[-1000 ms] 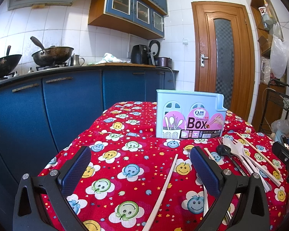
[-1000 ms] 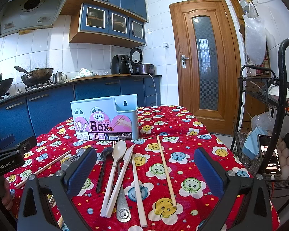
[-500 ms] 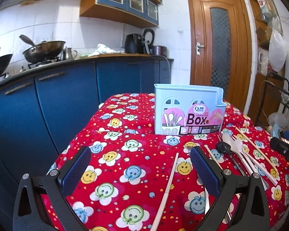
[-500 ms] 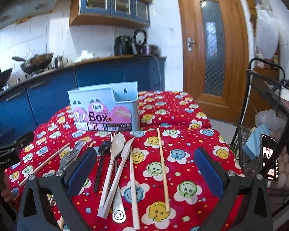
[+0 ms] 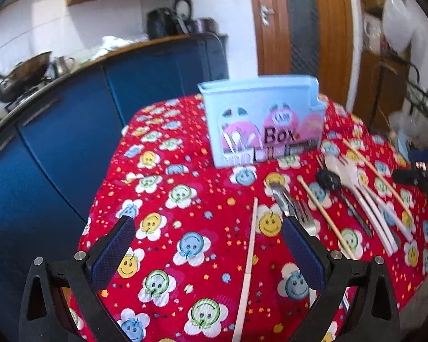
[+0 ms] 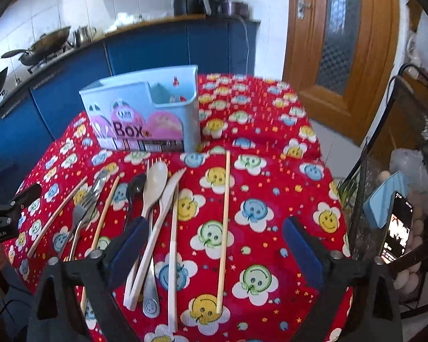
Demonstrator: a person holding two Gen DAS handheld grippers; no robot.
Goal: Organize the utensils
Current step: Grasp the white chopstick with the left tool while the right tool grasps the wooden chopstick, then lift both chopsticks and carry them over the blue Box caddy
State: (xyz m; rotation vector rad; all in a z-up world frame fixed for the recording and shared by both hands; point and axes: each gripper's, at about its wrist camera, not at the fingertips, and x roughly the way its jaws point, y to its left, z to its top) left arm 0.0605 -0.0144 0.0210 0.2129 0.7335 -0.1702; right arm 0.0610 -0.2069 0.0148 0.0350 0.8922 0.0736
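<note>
Both grippers are held spread above the tablecloth point(image 6: 271, 171): left gripper point(image 5: 208, 245) empty, right gripper point(image 6: 214, 242) closing, nothing pinched yet.

The desk wears a red cloth point(image 6: 271, 171) patterned with smiley flowers in yellow, blue, green and white. At its 12 o'clock edge stands a pale blue box point(image 6: 145, 114) with pink arches and the dark word "Box". A cream spoon point(image 6: 154, 188), a cream knife point(image 6: 168, 196) and a black spoon point(image 6: 135, 186) lie at 9 o'clock from a tan chopstick point(image 6: 224, 228). Blue pads point(image 6: 128, 248) line black jaws. Behind are blue cabinets point(image 5: 71, 131) and a brown wooden door point(image 6: 342, 42).
</note>
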